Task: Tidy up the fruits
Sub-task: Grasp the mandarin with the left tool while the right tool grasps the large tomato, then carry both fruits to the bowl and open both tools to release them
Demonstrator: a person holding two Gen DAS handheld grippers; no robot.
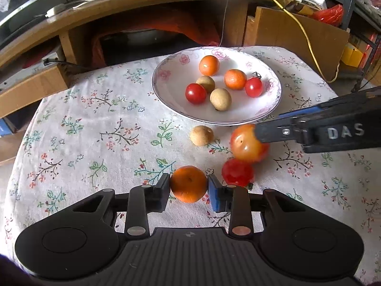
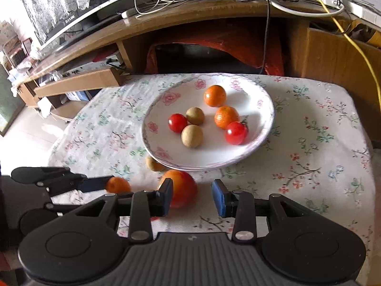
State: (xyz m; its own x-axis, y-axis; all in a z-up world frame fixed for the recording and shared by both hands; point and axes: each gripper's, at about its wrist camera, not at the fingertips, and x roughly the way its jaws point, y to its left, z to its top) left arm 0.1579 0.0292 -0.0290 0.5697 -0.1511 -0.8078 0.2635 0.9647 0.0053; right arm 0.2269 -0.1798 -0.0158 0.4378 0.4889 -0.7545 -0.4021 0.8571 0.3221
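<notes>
A white floral plate (image 1: 171,90) (image 2: 257,147) holds two oranges, two red tomatoes and two brown longans. My left gripper (image 1: 188,186) is shut on a small orange (image 1: 188,184) just above the cloth; it also shows in the right wrist view (image 2: 117,185). My right gripper (image 2: 192,195) is open, its left finger against a large orange-red tomato (image 2: 184,188) (image 1: 245,143) that lies between the fingers. A loose longan (image 1: 201,135) (image 2: 153,164) and a red tomato (image 1: 237,172) lie on the cloth in front of the plate.
The flowered tablecloth (image 1: 95,131) covers a small table. Behind it stands a wooden desk (image 1: 133,7) with cables, a yellow cord (image 1: 307,38) and a monitor. A wooden drawer front (image 2: 76,83) juts out at the left.
</notes>
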